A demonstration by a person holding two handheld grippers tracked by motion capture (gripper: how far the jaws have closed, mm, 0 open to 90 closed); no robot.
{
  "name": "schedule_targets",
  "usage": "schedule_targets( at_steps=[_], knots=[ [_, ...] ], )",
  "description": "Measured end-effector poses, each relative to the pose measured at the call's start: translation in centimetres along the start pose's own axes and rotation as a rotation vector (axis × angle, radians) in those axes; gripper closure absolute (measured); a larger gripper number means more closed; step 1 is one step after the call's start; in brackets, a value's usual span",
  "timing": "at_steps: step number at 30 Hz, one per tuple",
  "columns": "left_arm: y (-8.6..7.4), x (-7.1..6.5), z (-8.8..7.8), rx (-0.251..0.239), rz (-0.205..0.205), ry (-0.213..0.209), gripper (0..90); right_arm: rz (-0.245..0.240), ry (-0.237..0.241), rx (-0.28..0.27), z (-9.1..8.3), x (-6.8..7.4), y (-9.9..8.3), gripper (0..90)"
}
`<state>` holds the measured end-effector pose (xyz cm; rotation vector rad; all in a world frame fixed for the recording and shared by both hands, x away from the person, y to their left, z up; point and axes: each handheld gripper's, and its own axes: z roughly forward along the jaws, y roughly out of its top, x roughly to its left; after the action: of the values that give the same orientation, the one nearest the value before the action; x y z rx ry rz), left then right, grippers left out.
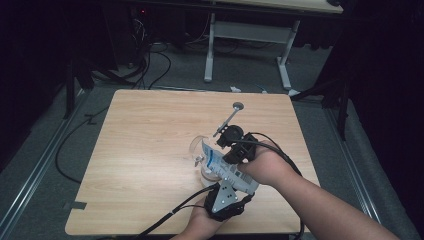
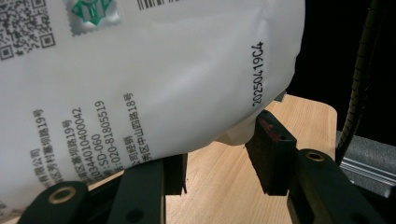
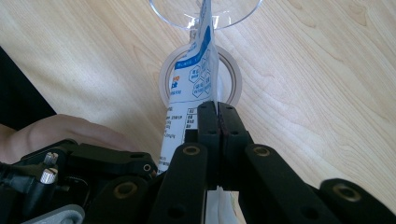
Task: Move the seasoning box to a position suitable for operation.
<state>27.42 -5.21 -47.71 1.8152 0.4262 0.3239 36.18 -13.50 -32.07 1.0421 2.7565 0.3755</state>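
The white printed pouch (image 1: 220, 165) is being held tilted over a clear glass (image 1: 199, 148) near the middle of the table (image 1: 150, 150), its upper end leaning in over the glass rim. The right hand-held gripper (image 3: 217, 109) is pinching the pouch's thin edge with its jaws pressed together on the film, while the left hand-held gripper (image 2: 217, 158) is cradling the fat lower body of the pouch, its jaws standing partly apart on either side of the bulge; whether both pads are actually pressing on it I cannot tell. The main risk, as I judge it, is the slippery film sliding out of the narrow pinch, which would be letting the pouch flop and knock the light glass over, or send the contents onto the wood. A harder squeeze from the left side could also be forcing the contents out too fast. The right gripper view is showing a roll of tape (image 3: 229, 70) lying flat beneath the pouch, just beside the glass, and the person's hand (image 3: 60, 130) close by; the high view is showing a metal rod with a round end (image 1: 231, 116) lying farther back; the left gripper view is giving the printed date code and text on the pouch.
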Motion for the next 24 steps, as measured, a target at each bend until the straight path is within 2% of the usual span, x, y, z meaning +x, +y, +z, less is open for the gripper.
schedule_targets(
  at_steps=[24],
  knots=[
    [0.03,-0.02,-0.01,-0.004,0.001,0.0,60.6,-0.004,0.0,-0.004,0.04,0.08,0.02,89.8]
  ],
)
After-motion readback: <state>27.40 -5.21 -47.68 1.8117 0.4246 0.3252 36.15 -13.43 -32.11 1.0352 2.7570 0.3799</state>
